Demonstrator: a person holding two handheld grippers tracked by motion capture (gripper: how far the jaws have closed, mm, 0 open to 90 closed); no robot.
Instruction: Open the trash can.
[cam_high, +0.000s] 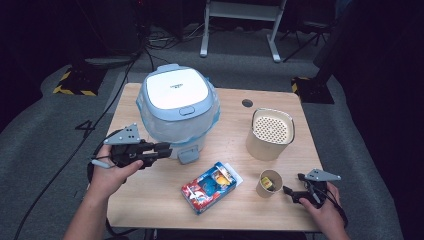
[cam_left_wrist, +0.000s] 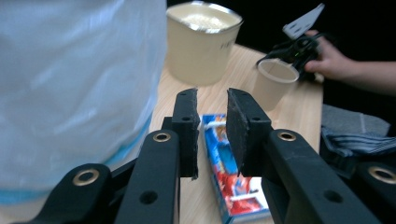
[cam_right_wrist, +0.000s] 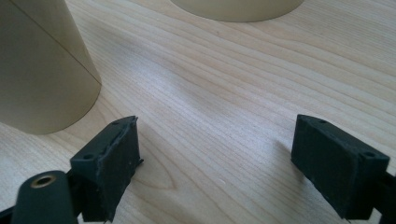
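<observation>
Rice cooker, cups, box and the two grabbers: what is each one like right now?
Rice cooker: lid shut, wrapped in clear plastic.
Beige canister: upright, perforated lid on.
Paper cup: upright, something yellow inside.
Colourful box: lying flat.
Left gripper: narrow gap, nothing between.
Right gripper: wide open, empty.

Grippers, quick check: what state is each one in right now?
Left gripper: jaws narrowly apart, nothing between them, beside the rice cooker.
Right gripper: open wide, empty, low over the table.

Paper cup (cam_high: 270, 183) contents too small to tell, perhaps yellow scraps; cooker (cam_left_wrist: 70, 84) blurred.
</observation>
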